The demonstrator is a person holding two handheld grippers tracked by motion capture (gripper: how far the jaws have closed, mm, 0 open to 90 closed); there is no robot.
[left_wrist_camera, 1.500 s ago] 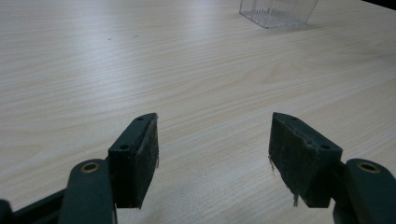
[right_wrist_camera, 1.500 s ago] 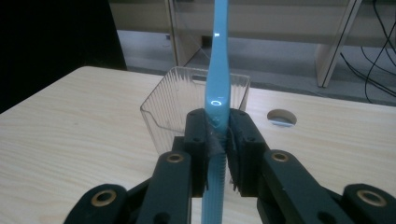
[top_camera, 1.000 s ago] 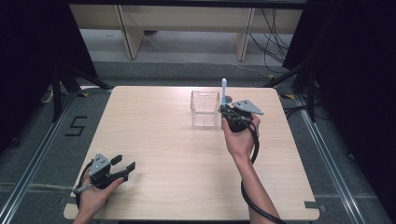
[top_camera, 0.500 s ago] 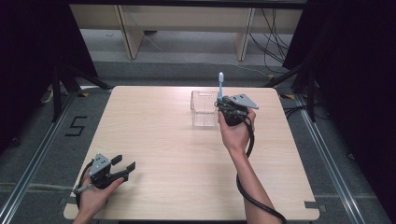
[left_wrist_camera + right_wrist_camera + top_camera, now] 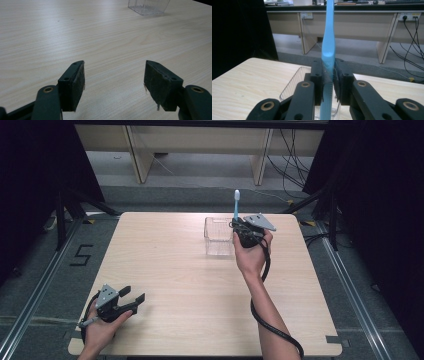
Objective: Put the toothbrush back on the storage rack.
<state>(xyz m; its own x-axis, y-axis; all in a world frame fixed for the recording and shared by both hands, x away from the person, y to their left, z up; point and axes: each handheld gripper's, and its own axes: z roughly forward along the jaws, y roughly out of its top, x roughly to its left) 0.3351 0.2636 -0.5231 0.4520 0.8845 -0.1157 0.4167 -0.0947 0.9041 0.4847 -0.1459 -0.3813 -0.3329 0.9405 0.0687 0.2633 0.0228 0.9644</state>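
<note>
My right gripper (image 5: 239, 228) is shut on a light blue toothbrush (image 5: 236, 205), which stands upright with its white head at the top. It hangs at the right rim of a clear plastic box (image 5: 218, 237) at the back of the table. In the right gripper view the pads (image 5: 318, 77) clamp the toothbrush (image 5: 328, 42) at mid-handle, with the box (image 5: 294, 86) just below and left. My left gripper (image 5: 134, 296) rests near the front left corner, jaws open and nothing between them. In the left gripper view its fingers (image 5: 72, 85) spread wide over bare wood.
The light wooden table (image 5: 165, 270) has the box as its one standing object, seen far off as a clear box (image 5: 147, 6) in the left gripper view. Beyond the table's far edge stand wooden desks (image 5: 200, 140) and cables (image 5: 295, 155).
My right gripper has carried the toothbrush a little left and away, closer to the box's right rim. The left gripper has stayed in place.
</note>
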